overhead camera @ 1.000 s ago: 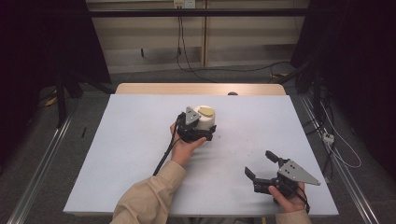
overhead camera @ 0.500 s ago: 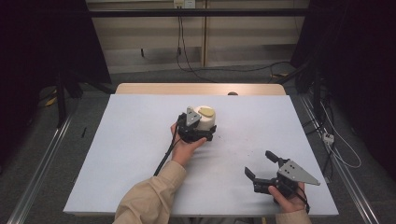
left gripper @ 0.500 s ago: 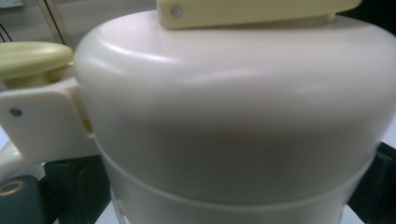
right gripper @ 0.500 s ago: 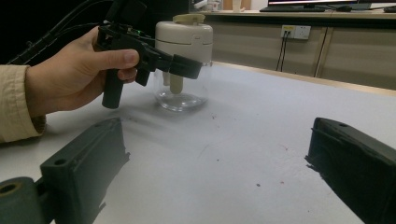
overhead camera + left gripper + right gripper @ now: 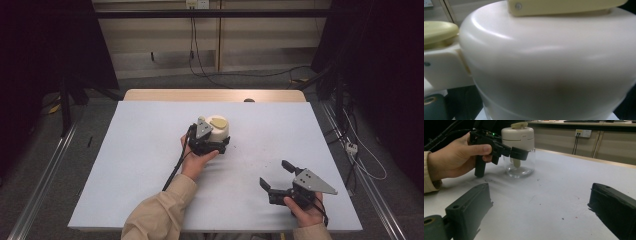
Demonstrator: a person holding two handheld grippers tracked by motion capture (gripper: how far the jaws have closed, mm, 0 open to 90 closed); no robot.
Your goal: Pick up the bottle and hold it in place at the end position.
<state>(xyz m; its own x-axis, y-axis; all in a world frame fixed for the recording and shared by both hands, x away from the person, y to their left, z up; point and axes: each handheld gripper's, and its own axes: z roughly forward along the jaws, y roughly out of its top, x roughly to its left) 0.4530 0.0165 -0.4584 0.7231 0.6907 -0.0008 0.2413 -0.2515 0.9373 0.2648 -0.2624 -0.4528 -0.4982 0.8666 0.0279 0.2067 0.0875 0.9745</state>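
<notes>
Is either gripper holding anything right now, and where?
The left gripper is at the jar, about its upper part; contact unclear. The right gripper is open, empty.

A pale blue-white table top (image 5: 125, 165) rests on a light wooden board (image 5: 215, 95) that shows along its far edge, standing on a grey floor (image 5: 45, 145). Metal rails (image 5: 40, 185) run along the floor on both sides of the table, and black cables (image 5: 240, 75) trail across the floor behind it. The back wall carries beige panels (image 5: 150, 40) with a white socket (image 5: 196, 4) near the top (dark curtains (image 5: 30, 60) flank both sides).
</notes>
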